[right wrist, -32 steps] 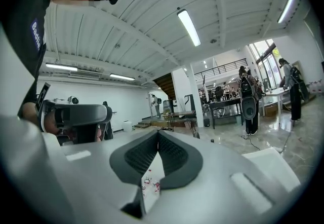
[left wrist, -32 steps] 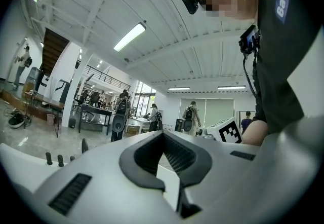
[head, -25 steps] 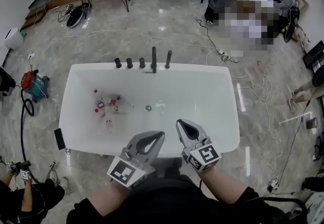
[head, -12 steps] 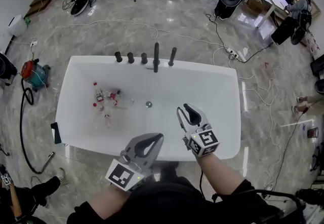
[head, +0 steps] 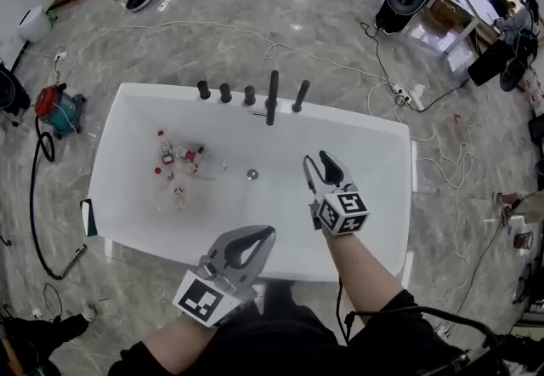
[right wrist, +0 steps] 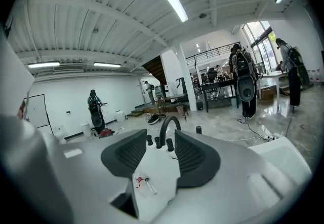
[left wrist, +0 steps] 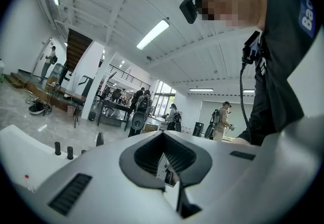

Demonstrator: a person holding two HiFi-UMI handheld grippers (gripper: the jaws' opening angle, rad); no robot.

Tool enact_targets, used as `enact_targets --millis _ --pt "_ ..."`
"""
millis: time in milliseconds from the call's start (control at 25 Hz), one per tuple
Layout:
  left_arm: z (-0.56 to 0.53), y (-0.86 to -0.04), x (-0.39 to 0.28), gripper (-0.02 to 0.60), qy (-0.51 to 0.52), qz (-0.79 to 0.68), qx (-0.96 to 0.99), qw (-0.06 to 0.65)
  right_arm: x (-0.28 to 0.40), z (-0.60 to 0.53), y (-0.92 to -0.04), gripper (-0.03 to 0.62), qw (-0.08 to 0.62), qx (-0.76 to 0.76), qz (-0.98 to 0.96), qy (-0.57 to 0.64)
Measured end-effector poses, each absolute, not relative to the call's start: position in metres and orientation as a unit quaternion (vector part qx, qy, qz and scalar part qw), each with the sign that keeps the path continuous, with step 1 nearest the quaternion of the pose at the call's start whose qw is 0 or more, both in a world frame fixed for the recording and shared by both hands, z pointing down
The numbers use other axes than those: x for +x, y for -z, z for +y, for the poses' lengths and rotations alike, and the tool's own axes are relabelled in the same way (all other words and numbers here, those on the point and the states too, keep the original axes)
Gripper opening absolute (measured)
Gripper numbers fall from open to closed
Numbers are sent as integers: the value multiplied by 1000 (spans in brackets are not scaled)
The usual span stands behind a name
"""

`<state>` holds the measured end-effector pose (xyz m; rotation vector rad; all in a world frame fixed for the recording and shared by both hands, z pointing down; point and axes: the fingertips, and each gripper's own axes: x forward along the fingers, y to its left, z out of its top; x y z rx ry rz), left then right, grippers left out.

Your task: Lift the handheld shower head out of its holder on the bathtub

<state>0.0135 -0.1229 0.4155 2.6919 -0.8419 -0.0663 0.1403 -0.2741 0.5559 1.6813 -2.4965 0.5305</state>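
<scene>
Right gripper (head: 317, 161) opening, empty, over the bathtub (head: 161, 92); left gripper (head: 270, 232) closed, empty. Shower head (head: 301, 96), probably the rightmost fitting, sits untouched.

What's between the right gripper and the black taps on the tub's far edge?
Nothing but bare white tub, seen in the head view. The right gripper has its jaws opening, empty. The bottles and drain lie left of its line to the taps.

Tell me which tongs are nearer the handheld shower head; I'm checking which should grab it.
Right. The right tongs, jaws opening and empty, hover over the tub, short of the handheld shower head. The left tongs sit at the near rim.
</scene>
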Motion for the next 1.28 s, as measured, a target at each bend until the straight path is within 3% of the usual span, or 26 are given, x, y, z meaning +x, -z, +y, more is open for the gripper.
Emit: enact_targets --millis 1280 --pt "-195 -515 6 0 12 -320 927 194 185 -516 -735 245 154 566 -789 -181"
